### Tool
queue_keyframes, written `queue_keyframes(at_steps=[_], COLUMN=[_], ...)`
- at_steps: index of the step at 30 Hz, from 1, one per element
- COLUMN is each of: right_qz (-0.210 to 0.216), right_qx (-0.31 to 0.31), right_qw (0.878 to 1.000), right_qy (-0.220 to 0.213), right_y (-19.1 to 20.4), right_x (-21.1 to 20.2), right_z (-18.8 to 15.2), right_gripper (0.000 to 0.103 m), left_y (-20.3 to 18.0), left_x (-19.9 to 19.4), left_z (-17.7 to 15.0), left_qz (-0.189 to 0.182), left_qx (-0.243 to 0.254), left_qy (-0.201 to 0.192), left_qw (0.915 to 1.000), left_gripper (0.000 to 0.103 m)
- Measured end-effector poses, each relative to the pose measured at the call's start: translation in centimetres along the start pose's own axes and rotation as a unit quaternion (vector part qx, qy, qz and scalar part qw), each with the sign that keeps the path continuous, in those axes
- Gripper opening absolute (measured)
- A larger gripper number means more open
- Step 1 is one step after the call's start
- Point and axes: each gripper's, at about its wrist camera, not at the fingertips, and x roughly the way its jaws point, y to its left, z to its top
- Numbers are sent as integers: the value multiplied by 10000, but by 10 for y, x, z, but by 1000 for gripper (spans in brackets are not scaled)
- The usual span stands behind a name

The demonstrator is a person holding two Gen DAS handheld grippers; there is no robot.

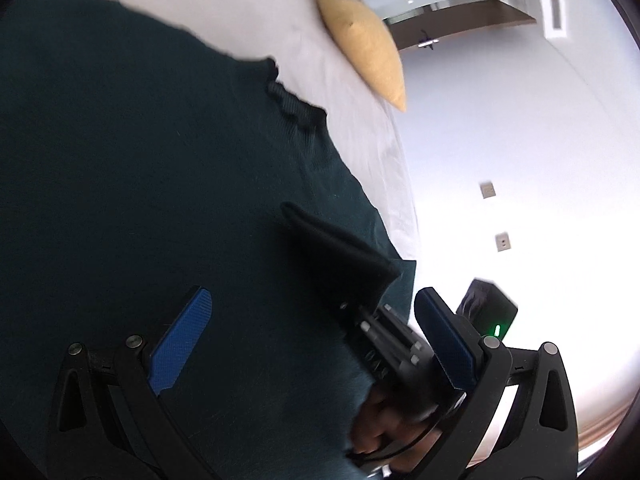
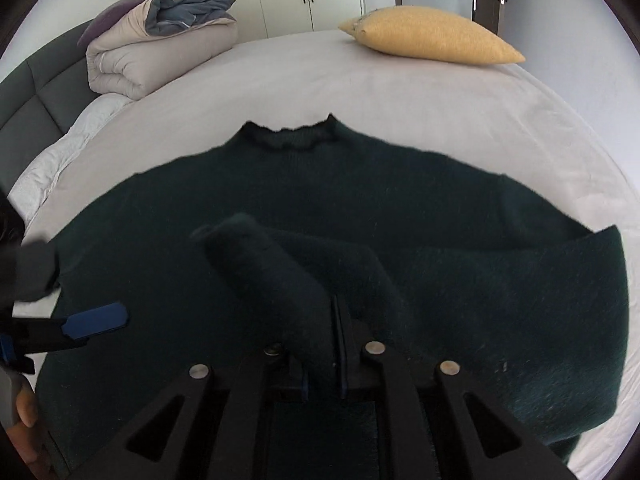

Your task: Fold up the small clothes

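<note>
A dark green knitted sweater (image 2: 400, 200) lies flat on the bed with its ruffled collar (image 2: 296, 136) at the far side. My right gripper (image 2: 339, 308) is shut on one sleeve (image 2: 272, 272), which is lifted and folded in over the sweater's body. My left gripper (image 1: 312, 320) hovers open over the sweater (image 1: 140, 160), with nothing between its blue pads (image 1: 180, 344). In the left wrist view the held sleeve cuff (image 1: 340, 256) hangs from the right gripper's black frame (image 1: 388, 340). One blue finger of the left gripper (image 2: 96, 320) shows at the left edge of the right wrist view.
The bed sheet (image 2: 320, 76) is pale grey. A yellow pillow (image 2: 432, 36) lies at the far right, a folded duvet (image 2: 160, 48) at the far left by the dark headboard (image 2: 36, 92). Beyond the bed's edge is a white wall with sockets (image 1: 502, 242) and a black box with a green light (image 1: 492, 312).
</note>
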Motion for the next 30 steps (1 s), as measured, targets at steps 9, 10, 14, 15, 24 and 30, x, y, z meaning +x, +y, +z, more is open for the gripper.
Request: queue_keyframes(at_steps=[9, 10, 14, 15, 24, 30], right_qz=[598, 624, 920, 1026, 2705, 2959], right_qx=[309, 318, 809, 1041, 4126, 4967], right_qw=[9977, 9975, 9924, 9892, 8677, 8096], right_qy=[-85, -98, -112, -127, -612, -1016], right_y=[2, 3, -18, -28, -146, -172], right_x=[-14, -15, -28, -33, -54, -48], right_z=[-10, -12, -22, -27, -88, -85], right_gripper=[54, 54, 61, 62, 81, 84], left_y=[-3, -4, -7, -8, -31, -26], left_x=[62, 67, 78, 82, 39, -14], left_z=[10, 13, 5, 3, 17, 39], left_qz=[-205, -199, -124, -16, 304, 482], left_qx=[-433, -480, -468, -436, 265, 433], left_qy=[580, 587, 840, 889, 208, -330], left_qw=[9972, 9969, 9953, 9951, 9990, 9974], left_gripper=[102, 101, 36, 28, 8, 7])
